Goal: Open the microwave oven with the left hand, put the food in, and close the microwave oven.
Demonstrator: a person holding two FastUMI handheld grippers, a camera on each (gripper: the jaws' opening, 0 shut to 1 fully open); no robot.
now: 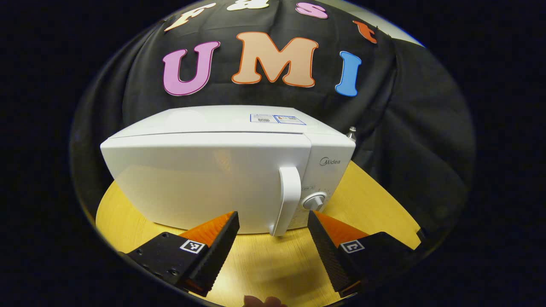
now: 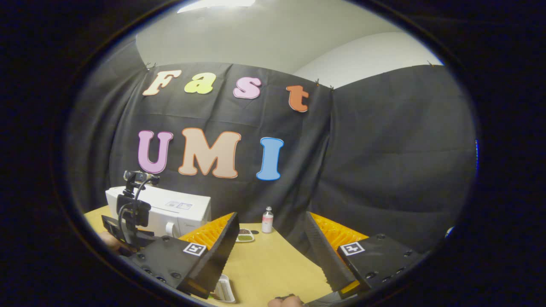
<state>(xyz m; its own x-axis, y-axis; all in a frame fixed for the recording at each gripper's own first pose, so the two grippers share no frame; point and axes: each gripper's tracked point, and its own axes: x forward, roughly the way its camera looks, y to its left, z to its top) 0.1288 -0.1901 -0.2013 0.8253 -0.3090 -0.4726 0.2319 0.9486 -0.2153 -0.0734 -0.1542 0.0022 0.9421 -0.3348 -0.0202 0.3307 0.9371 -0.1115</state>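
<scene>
Nearest the camera in the left gripper view, the left gripper (image 1: 273, 238) points forward with its two fingers spread wide apart and nothing between them. Just beyond them stands the microwave oven (image 1: 213, 179), a white box with its door shut, resting on a yellow wooden table (image 1: 273, 264). The door's handle (image 1: 286, 200) is a white upright bar at the door's right edge, almost centred in the gap between the fingers but not yet touched. A round dial (image 1: 315, 201) sits just right of the handle.

The handle looks like smooth, rigid plastic, likely slippery, so a grip around its middle should hold best. The oven itself looks heavy enough to stay put against a steady pull, though a sharp tug might slide it on the table.

In the right gripper view, the right gripper (image 2: 271, 251) is held level, well to the right of the microwave oven (image 2: 170, 211), fingers also wide apart and empty. A small dish (image 2: 245, 235) of what may be the food lies on the table beside the oven's right side, with a small bottle (image 2: 267, 220) just beyond it. A white tray (image 2: 225, 290) lies beneath the gripper.
</scene>
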